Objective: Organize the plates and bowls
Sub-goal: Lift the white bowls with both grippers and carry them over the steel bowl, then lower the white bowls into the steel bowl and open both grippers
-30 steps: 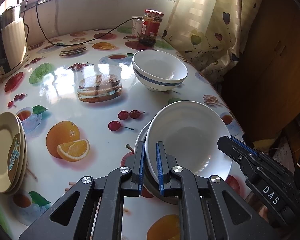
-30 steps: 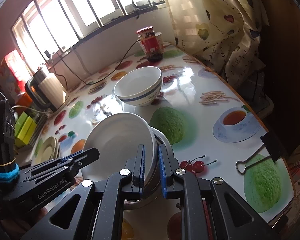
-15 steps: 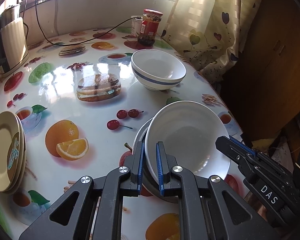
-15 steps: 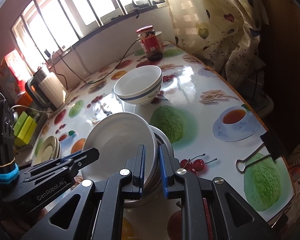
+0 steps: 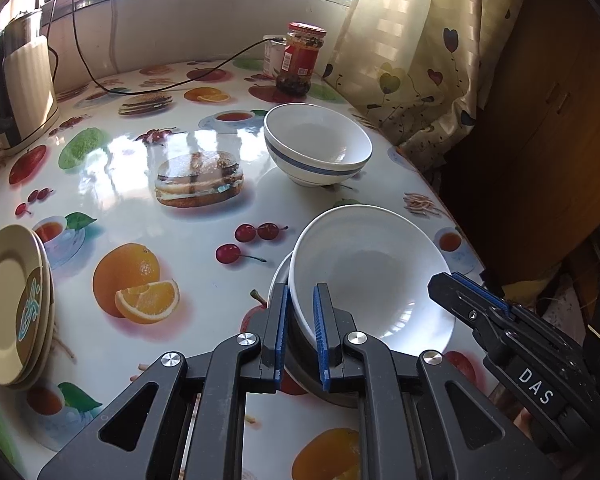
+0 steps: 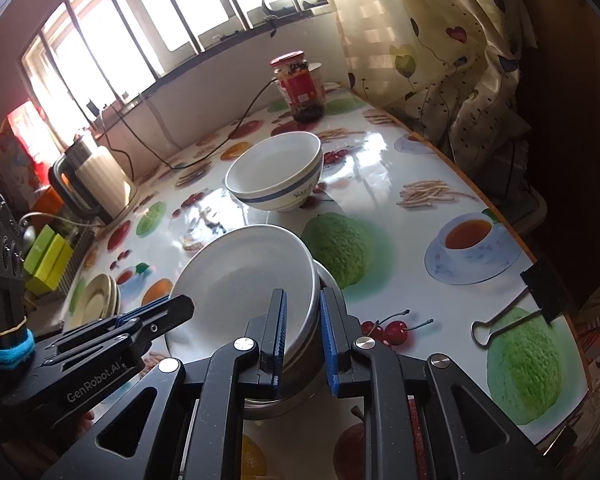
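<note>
Left wrist view is showing the left gripper [image 5: 300, 332] nearly closed, fingers [image 5: 281, 328] pinching the near-left rim of the white bowl [image 5: 374, 276]. Right wrist view is showing the right gripper [image 6: 303, 340] straddling the opposite rim of the same bowl plus the steel bowl [image 6: 312, 364] under it; its fingers are sitting close on both rims, but a small gap is showing at the outer pad, so that grip is looking loose. White bowl is sitting tilted in the steel one, on a plate, at the near right edge of the table [image 5: 180, 248]. Striped bowl [image 5: 318, 146] is standing well apart toward the window; plate stack [image 5: 8, 304] is lying at the far left. My read: the stack is being set down or squared here. Doing it well means easing the tilted bowl flat before letting go, releasing one side at a time, and keeping it away from the table edge, since the glossy cloth is probably slippery.
</note>
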Tool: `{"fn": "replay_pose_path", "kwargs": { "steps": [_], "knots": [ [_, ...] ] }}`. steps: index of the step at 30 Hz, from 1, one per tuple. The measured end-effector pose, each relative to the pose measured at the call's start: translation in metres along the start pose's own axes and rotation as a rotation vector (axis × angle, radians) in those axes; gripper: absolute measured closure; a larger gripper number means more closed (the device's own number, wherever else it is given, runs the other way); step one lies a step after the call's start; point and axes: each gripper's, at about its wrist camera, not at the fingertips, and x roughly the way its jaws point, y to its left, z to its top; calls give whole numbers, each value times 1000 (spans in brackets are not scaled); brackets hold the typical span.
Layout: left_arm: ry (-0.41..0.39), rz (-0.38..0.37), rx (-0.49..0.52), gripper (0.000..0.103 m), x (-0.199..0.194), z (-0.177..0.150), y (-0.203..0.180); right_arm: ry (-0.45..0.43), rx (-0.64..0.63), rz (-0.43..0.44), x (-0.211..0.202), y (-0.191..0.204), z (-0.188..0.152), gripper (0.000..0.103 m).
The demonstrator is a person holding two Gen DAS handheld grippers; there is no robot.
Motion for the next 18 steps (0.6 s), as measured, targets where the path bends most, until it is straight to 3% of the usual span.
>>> {"fn": "replay_pose_path", "kwargs": {
  "steps": [9, 18],
  "knots": [
    [-5, 3, 2, 90, -1, 1, -1, 1, 0, -1, 0, 0, 0, 82],
    [-22, 17, 4, 88, -7, 3, 1, -11, 3, -6, 0, 0, 3, 70]
  ]
}}
